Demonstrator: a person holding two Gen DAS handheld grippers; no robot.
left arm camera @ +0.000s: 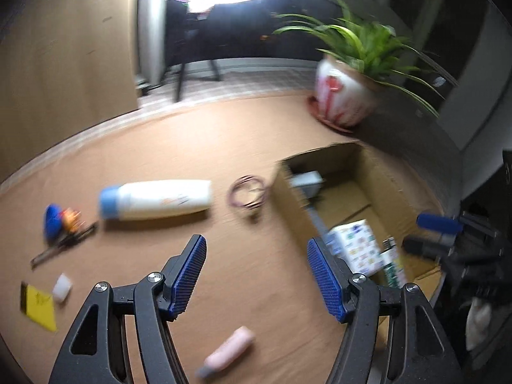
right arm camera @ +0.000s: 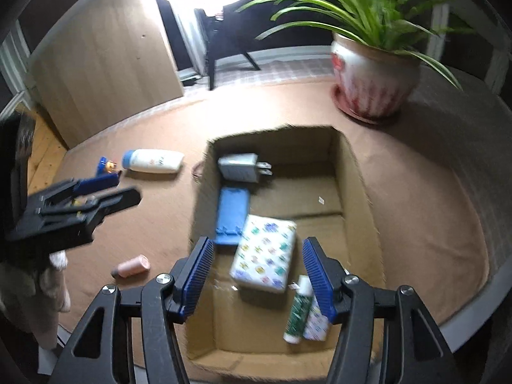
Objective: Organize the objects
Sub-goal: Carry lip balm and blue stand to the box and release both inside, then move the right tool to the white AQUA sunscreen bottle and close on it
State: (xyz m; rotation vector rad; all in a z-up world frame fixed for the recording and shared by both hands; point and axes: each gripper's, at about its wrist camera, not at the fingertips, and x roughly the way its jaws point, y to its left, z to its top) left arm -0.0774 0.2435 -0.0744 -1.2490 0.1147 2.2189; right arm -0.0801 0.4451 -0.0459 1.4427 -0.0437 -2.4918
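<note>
Both grippers gape, empty. My left gripper (left arm camera: 256, 275) hangs over the mat; bottle (left arm camera: 156, 201) lies at eleven o'clock, long axis crosswise. Right gripper (right arm camera: 257, 275) hovers over the box (right arm camera: 361, 188). Left is nearer.

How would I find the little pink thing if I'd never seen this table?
Start at the big open cardboard box on the brown table. Look outside its left wall, toward the near edge, where the pink tube lies alone on its side. It is far smaller than the white bottle with the blue cap farther back.
</note>
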